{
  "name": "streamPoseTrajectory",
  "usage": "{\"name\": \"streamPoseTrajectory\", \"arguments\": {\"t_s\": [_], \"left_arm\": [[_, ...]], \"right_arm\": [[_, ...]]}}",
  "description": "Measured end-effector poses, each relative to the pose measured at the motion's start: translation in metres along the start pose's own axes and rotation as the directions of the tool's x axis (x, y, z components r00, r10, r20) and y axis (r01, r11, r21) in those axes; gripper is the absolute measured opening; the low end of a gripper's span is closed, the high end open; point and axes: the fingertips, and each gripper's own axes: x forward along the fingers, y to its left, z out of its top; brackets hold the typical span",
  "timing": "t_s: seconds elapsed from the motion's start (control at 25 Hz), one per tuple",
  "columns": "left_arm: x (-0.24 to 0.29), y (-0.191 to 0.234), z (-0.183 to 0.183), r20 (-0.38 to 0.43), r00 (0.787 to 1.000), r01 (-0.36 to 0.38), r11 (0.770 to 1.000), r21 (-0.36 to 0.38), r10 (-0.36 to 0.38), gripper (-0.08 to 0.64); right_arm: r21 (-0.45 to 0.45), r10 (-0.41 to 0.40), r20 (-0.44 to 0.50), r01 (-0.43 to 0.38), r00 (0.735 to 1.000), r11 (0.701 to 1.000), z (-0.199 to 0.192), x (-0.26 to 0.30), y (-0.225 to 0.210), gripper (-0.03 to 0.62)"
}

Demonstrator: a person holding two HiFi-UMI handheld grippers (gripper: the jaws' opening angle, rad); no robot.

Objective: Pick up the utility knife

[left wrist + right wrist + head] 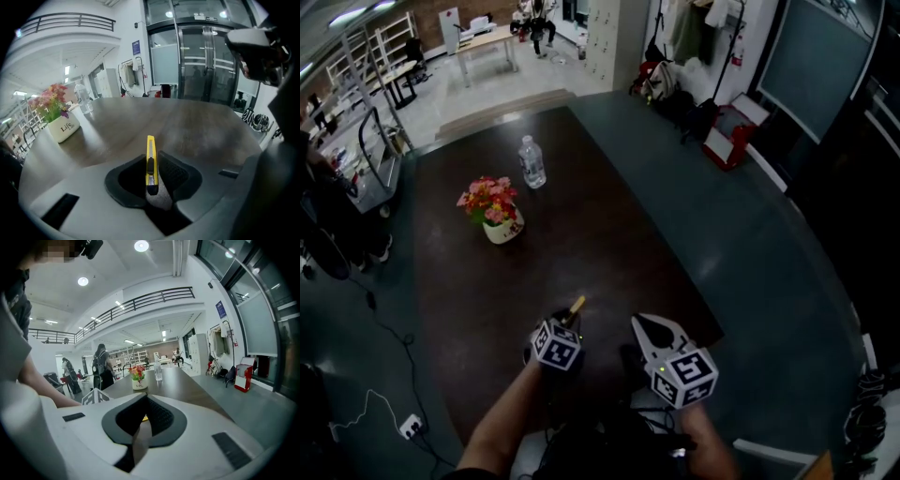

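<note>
The one word you can read stands on the white flower pot [63, 129] in your left gripper view — "Life" in dark letters on its side, with a second, smaller "Life" just beneath it. The blue sign [136, 47] on the far wall in that same view carries print too small for you to make out — no other legible text shows in the three views.

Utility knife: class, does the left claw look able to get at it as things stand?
Probably yes. The utility knife sits between the jaws of the left claw, and the pads seem to press on both its sides. Nothing else is in the way.
</note>
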Motion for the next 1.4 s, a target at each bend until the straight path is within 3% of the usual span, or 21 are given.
{"name": "streamPoseTrajectory", "arguments": {"t_s": [0.24,0.44,0.56,0.8,1.04,1.2,1.4], "left_arm": [[-0.002,-0.003,-0.001,0.009,1.0,-0.006,1.0,-0.014,0.006,0.072],[-0.035,-0.01,0.027,0.126,0.992,0.029,0.995,-0.093,-0.017,0.071],[-0.06,-0.017,0.051,0.215,0.976,0.066,0.988,-0.14,-0.035,0.071],[-0.121,-0.024,0.103,0.408,0.912,0.137,0.971,-0.195,-0.047,0.071],[-0.186,-0.022,0.152,0.572,0.818,0.2,0.962,-0.186,-0.059,0.071],[-0.224,-0.028,0.171,0.638,0.765,0.233,0.962,-0.14,-0.092,0.071],[-0.26,-0.035,0.179,0.678,0.726,0.243,0.965,-0.097,-0.114,0.071]], "right_arm": [[0.0,-0.003,0.028,0.003,1.0,1.0,0.003,-0.004,0.007,0.008],[0.009,-0.042,0.055,0.042,0.998,0.999,0.01,-0.011,0.009,0.008],[0.014,-0.056,0.075,0.055,0.996,0.998,0.015,-0.014,0.01,0.008],[-0.003,-0.05,0.139,0.051,0.989,0.999,0.037,-0.019,0.019,0.008],[-0.023,-0.056,0.225,0.063,0.973,0.998,0.069,-0.032,0.034,0.008],[-0.038,-0.076,0.272,0.089,0.959,0.995,0.081,-0.045,0.052,0.008],[-0.051,-0.088,0.324,0.11,0.942,0.993,0.095,-0.061,0.071,0.008]]}}
